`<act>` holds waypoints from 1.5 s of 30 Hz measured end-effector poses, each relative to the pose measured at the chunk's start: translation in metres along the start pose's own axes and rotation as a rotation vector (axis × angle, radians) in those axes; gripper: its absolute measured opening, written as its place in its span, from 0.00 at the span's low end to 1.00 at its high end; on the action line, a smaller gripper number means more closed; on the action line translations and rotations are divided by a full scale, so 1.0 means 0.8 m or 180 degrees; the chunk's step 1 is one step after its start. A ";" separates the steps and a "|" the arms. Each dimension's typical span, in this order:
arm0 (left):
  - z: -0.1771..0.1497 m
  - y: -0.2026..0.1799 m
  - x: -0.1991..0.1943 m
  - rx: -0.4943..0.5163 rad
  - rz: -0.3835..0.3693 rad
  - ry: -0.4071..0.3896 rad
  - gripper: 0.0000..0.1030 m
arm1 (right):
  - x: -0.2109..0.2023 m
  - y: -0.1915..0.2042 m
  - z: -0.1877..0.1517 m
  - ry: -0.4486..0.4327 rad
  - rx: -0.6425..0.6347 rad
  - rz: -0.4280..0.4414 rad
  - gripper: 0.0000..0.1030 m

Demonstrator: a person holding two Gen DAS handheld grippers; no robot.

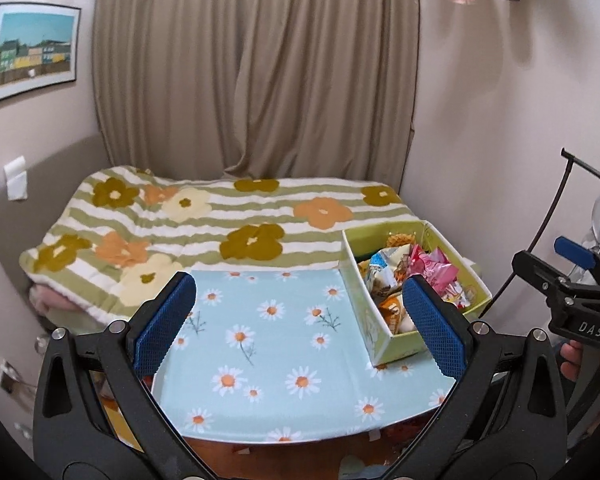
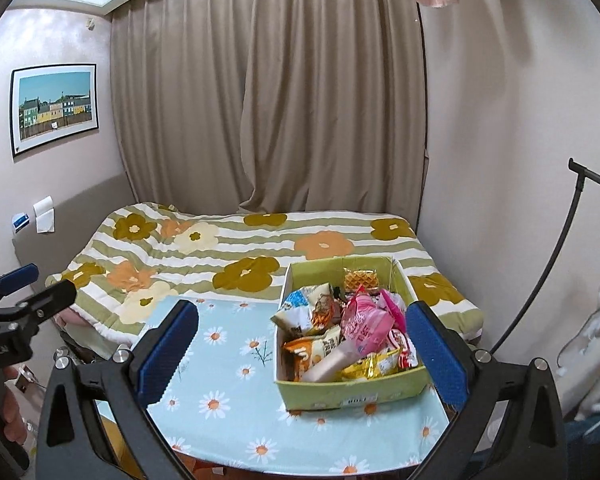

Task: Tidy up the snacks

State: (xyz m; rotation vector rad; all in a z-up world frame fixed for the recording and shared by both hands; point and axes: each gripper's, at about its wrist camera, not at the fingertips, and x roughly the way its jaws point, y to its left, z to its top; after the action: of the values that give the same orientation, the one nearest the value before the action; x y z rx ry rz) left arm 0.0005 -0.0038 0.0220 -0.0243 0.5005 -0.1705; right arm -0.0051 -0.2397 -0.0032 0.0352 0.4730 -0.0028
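A green cardboard box (image 2: 352, 394) (image 1: 400, 350) stands on the right side of a table covered with a light blue daisy cloth (image 2: 228, 392) (image 1: 268, 344). It is heaped with snack packets (image 2: 352, 328) (image 1: 404, 272): pink, orange, yellow and blue-white wrappers and a waffle pack. My left gripper (image 1: 300, 324) hovers open above the cloth, left of the box. My right gripper (image 2: 300, 350) is open too, its right finger beside the box's right wall. Neither holds anything.
A bed with a green-striped flower blanket (image 2: 236, 256) (image 1: 204, 224) lies behind the table, against beige curtains (image 2: 260, 100). A black stand (image 2: 556, 280) and white items are at the right wall. A framed picture (image 2: 54, 108) hangs on the left wall.
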 end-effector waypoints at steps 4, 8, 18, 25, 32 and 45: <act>-0.008 0.009 -0.007 -0.0007 0.0001 -0.0005 1.00 | -0.010 0.008 -0.007 -0.0025 0.0032 -0.0028 1.00; -0.011 0.006 -0.013 0.0025 0.0010 -0.0042 1.00 | -0.013 0.009 -0.008 -0.0031 0.0039 -0.0052 1.00; -0.010 0.003 -0.012 0.0066 -0.0041 -0.0065 1.00 | -0.015 0.008 -0.007 -0.0034 0.0052 -0.0088 1.00; -0.010 -0.003 -0.010 0.0099 -0.0049 -0.0041 1.00 | -0.016 0.007 -0.007 0.0004 0.0086 -0.0119 1.00; -0.010 -0.003 -0.011 0.0114 -0.0059 -0.0034 1.00 | -0.015 0.004 -0.007 0.0003 0.0091 -0.0116 1.00; -0.009 0.000 -0.011 0.0124 -0.0046 -0.0021 1.00 | -0.016 0.005 -0.010 0.0023 0.0106 -0.0124 1.00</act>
State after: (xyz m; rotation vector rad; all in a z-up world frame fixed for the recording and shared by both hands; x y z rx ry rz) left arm -0.0106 -0.0025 0.0201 0.0095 0.4903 -0.1943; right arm -0.0201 -0.2351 -0.0043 0.0586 0.4809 -0.0489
